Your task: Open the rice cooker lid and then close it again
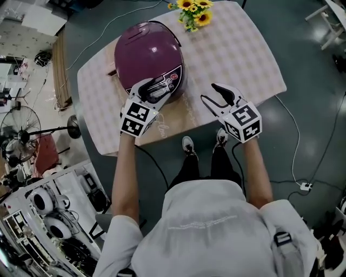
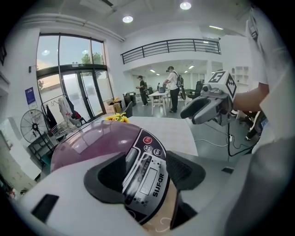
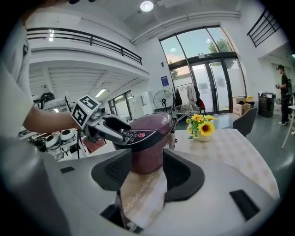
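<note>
A purple rice cooker (image 1: pixel 148 54) stands on the checked table (image 1: pixel 243 54) with its lid down. My left gripper (image 1: pixel 155 89) is open at the cooker's front, its jaws either side of the control panel (image 2: pixel 147 170) without pressing on it. In the left gripper view the left gripper (image 2: pixel 145 173) looks along the panel and over the lid (image 2: pixel 92 143). My right gripper (image 1: pixel 212 94) is open and empty above the tablecloth, just right of the cooker. In the right gripper view the right gripper (image 3: pixel 143 173) faces the cooker (image 3: pixel 150 138), with the left gripper (image 3: pixel 108 126) resting on its front.
A vase of yellow flowers (image 1: pixel 192 12) stands at the table's far edge behind the cooker. A standing fan (image 1: pixel 19 127) and shelves of equipment (image 1: pixel 48 211) are at the left. Cables (image 1: pixel 294 157) run across the floor on the right. People stand far off (image 2: pixel 173 87).
</note>
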`<state>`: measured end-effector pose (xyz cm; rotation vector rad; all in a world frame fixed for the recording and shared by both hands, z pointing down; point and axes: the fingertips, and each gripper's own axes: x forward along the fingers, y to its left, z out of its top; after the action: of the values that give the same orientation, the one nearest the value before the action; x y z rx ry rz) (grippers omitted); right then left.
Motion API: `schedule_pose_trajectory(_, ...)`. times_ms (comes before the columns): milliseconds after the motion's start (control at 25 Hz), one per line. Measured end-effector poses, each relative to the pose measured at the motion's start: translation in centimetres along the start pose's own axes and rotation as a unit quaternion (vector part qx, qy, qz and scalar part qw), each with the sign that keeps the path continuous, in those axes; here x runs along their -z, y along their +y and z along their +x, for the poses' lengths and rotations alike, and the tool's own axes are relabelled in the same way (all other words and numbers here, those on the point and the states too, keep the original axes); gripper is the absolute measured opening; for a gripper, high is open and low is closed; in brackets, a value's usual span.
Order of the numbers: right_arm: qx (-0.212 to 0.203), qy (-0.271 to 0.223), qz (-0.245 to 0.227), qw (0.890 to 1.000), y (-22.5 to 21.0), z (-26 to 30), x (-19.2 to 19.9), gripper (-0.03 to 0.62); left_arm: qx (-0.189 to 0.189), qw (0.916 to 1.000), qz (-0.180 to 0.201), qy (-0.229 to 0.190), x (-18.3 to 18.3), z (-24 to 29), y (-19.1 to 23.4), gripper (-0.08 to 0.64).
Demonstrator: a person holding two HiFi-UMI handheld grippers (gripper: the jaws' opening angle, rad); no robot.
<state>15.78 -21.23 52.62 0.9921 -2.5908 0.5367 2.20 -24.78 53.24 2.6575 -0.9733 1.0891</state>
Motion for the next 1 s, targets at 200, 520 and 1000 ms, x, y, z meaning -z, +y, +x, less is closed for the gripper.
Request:
schedule_pose_trajectory(200,-0.013,0.004,-0.003,1.000,-0.8,0.6,-0.3,0.227,-0.009,0.9998,-0.011,-0.015,0.1,0.1,0.0,0.290)
schedule_pose_trajectory(520,-0.032,0.006,0.000,0.999,-0.6,2.2,-0.9,0.227,-0.022,0.9997,-0.010,0.010,0.3,0.3,-0.2,0.290)
schedule_pose_trajectory(1000,-0.037,0.027,-0.009,0.999,-0.4,1.9,-0.3,0.227,-0.021,0.9962,0.040,0.074,0.7,0.5,-0.7,0.298)
